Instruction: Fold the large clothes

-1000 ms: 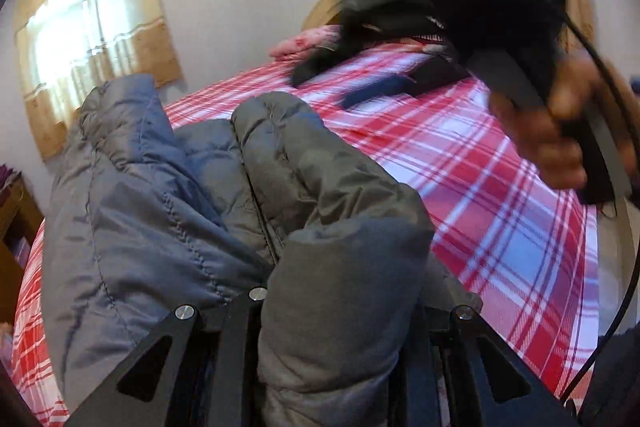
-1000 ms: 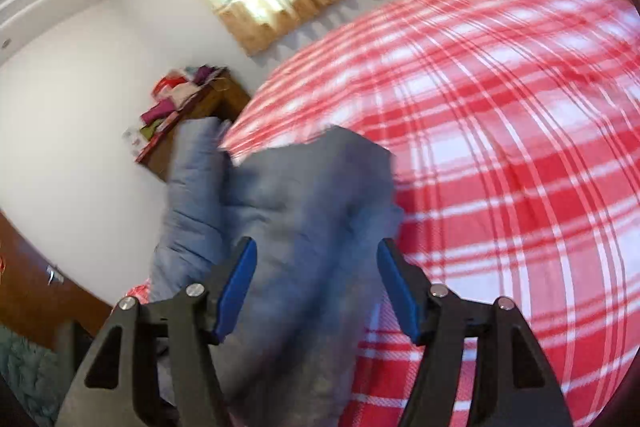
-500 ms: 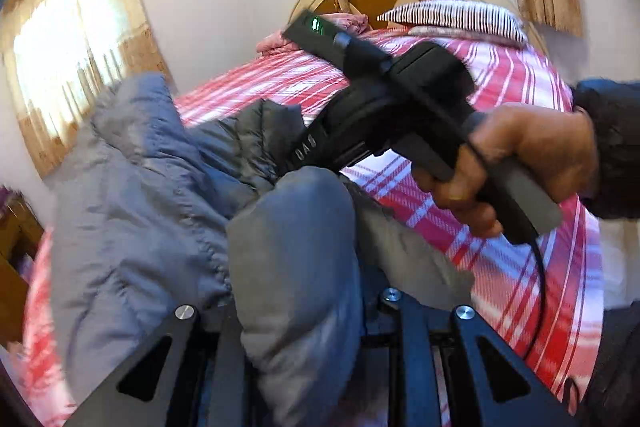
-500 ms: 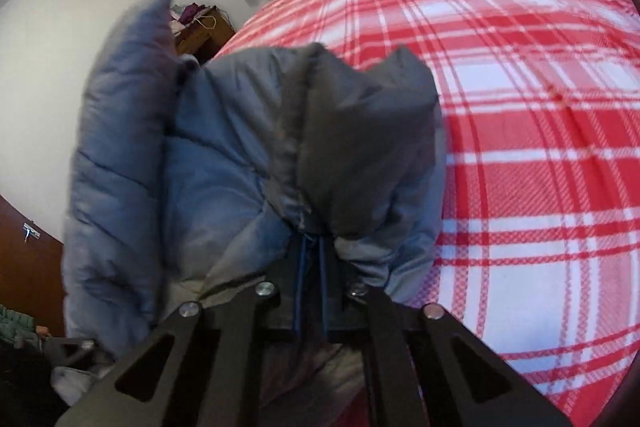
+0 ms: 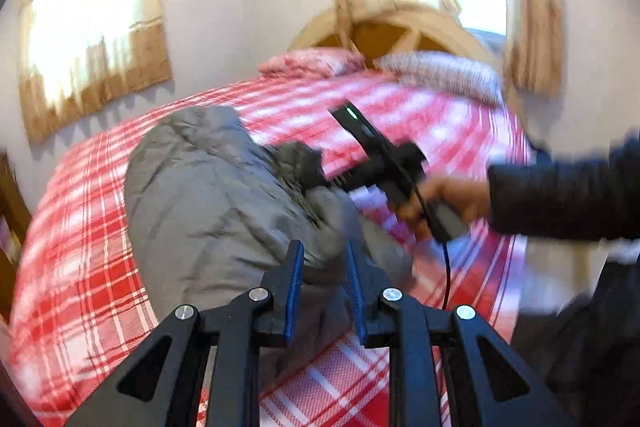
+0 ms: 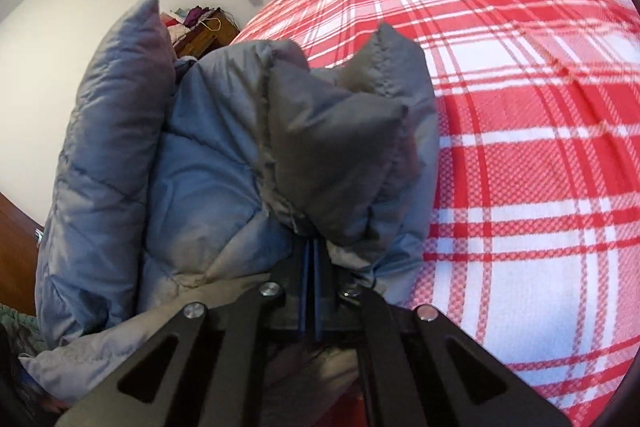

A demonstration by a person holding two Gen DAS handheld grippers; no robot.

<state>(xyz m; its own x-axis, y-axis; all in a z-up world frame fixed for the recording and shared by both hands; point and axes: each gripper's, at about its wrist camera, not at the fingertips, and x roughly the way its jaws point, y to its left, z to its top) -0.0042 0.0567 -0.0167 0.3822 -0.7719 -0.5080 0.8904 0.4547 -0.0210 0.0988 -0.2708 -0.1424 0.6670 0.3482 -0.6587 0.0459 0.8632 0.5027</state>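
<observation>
A grey quilted puffer jacket [image 5: 208,203] lies bunched on the red-and-white plaid bed [image 5: 80,267]. My left gripper [image 5: 322,259] is open, its blue-lined jaws apart just in front of the jacket's near edge, holding nothing. The right gripper [image 5: 316,179] shows in the left wrist view, held by a hand, clamped into the jacket's right side. In the right wrist view the right gripper [image 6: 311,255] is shut on a fold of the jacket [image 6: 224,163], which rises up and hides the fingertips.
Pillows [image 5: 436,75] and a wooden headboard [image 5: 400,31] are at the far end of the bed. Curtained windows [image 5: 92,35] are behind. A wooden cabinet with clutter [image 6: 200,31] stands beside the bed. The person's dark sleeve [image 5: 560,199] is at right.
My left gripper has let go of the jacket and opened, and pulled back. The jacket has dropped onto the bed. The right gripper closed on the jacket a second ago and still holds it.
</observation>
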